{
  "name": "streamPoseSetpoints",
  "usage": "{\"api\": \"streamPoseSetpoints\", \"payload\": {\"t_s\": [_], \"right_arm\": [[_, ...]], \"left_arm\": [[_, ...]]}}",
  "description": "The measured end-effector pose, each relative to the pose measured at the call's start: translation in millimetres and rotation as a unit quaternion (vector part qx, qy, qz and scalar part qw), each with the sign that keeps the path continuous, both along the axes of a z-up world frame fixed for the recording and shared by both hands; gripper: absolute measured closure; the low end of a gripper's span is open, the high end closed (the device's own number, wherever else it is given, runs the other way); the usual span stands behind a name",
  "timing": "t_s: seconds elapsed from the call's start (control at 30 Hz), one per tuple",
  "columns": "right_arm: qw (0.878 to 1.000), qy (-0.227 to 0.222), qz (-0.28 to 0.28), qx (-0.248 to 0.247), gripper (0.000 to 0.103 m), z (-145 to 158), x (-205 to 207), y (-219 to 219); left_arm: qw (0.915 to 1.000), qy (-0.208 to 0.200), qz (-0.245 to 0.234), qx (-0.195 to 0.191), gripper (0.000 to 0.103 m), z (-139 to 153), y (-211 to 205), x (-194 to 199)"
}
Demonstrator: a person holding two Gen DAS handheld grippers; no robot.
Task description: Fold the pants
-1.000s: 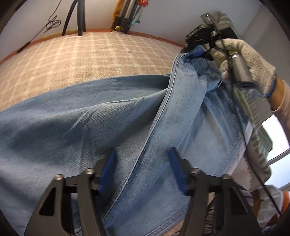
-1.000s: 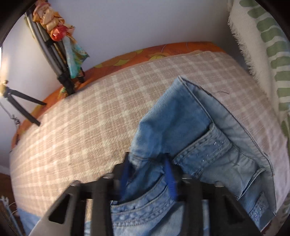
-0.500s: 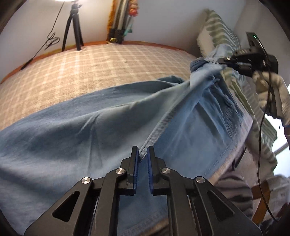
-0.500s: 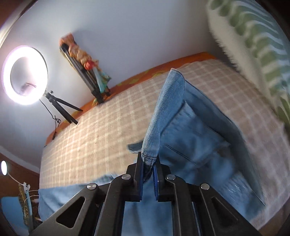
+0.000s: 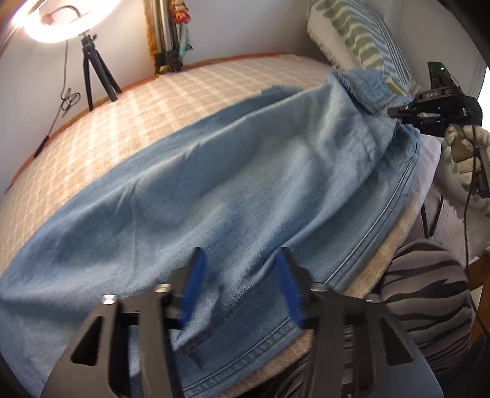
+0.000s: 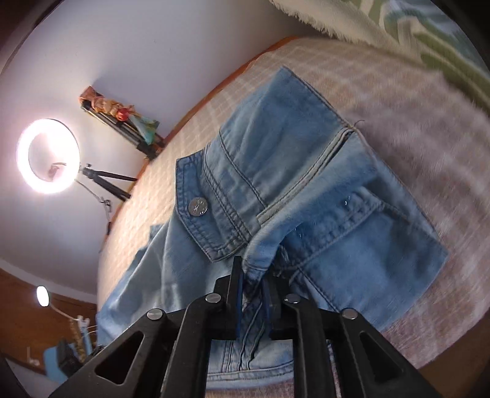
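Note:
Light blue jeans (image 5: 214,189) lie spread across a checked beige bed cover (image 5: 171,101), legs to the left and waistband to the right. My left gripper (image 5: 242,281) is open and empty, just above the near leg close to the bed's front edge. My right gripper (image 6: 252,294) is shut on the waistband near the fly and button (image 6: 197,206). It also shows in the left wrist view (image 5: 395,111), holding the waist end (image 5: 364,85) lifted at the far right.
A striped green and white pillow (image 5: 361,39) lies at the bed's right end. A ring light on a tripod (image 5: 61,24) and a folded stand (image 5: 167,36) are against the far wall. A zebra-patterned cushion (image 5: 428,290) sits below the bed's front edge.
My left gripper has opened and let go of the jeans leg it had pinched. My right gripper has kept its hold and brought the waist end down toward the bed.

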State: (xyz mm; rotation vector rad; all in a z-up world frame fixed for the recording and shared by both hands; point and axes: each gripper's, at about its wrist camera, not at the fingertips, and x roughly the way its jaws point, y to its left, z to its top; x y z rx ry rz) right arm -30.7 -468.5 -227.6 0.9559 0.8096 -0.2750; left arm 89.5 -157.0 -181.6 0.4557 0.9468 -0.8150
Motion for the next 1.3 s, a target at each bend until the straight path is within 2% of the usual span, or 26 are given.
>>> {"api": "streamPoseSetpoints", "payload": {"t_s": [0.03,0.1,0.13,0.2,0.23,0.27,0.33,0.37,0.4,0.5,0.67,0.8,0.83,0.9,0.93,1.07,1.23,1.3], "right_arm": [[1.0,-0.006,0.002,0.005,0.077,-2,-3,-2],[0.999,-0.03,0.002,0.01,0.055,-1,-9,-8],[0.999,-0.038,-0.001,0.008,0.051,1,-11,-12],[0.999,-0.044,-0.018,-0.016,0.033,7,-13,-21],[0.998,-0.045,-0.022,-0.022,0.032,8,-13,-24],[0.998,-0.044,-0.026,-0.025,0.033,9,-12,-29],[0.998,-0.042,-0.032,-0.02,0.045,6,-7,-38],[0.998,-0.042,-0.033,-0.015,0.07,4,-6,-42],[0.999,-0.04,-0.032,-0.009,0.085,3,-4,-45],[0.999,-0.033,-0.042,-0.001,0.098,6,-10,-53],[0.997,-0.059,-0.042,-0.019,0.101,36,-36,-46],[0.997,-0.062,-0.047,-0.02,0.101,45,-51,-44],[0.997,-0.059,-0.047,-0.018,0.101,44,-52,-44],[0.997,-0.054,-0.048,-0.017,0.101,42,-50,-44],[0.997,-0.054,-0.05,-0.016,0.101,43,-50,-45],[0.997,-0.06,-0.047,-0.025,0.101,55,-44,-43],[0.996,-0.073,-0.034,-0.045,0.101,79,-37,-39],[0.996,-0.074,-0.029,-0.049,0.101,83,-35,-38]], "left_arm": [[1.0,0.001,0.0,0.002,0.07,-3,0,2],[1.0,0.007,-0.002,0.001,0.078,-5,0,4],[1.0,0.007,-0.003,0.0,0.079,-6,-1,4],[1.0,0.006,-0.007,0.0,0.091,-5,-3,4],[1.0,0.004,-0.007,0.0,0.093,-4,-3,2],[1.0,0.002,-0.006,-0.001,0.094,-3,-4,2],[1.0,0.006,-0.003,-0.005,0.097,-1,-4,3],[0.9999,0.007,-0.001,-0.008,0.097,0,-3,4],[0.9999,0.008,0.001,-0.011,0.098,2,-2,6],[0.9998,-0.004,0.005,-0.017,0.101,11,0,6],[0.9994,-0.011,0.005,-0.034,0.101,30,12,8],[0.9996,-0.013,-0.02,-0.017,0.098,25,8,2],[0.9996,-0.01,-0.024,-0.01,0.094,22,5,0],[0.9996,-0.006,-0.027,-0.004,0.056,18,2,-3],[0.9993,-0.004,-0.035,-0.01,0.052,18,0,-6],[0.9977,-0.014,-0.066,-0.002,0.052,18,-9,-19],[0.9947,-0.045,-0.084,0.039,0.052,4,-23,-25],[0.9924,-0.067,-0.085,0.058,0.068,-3,-27,-26]]}}
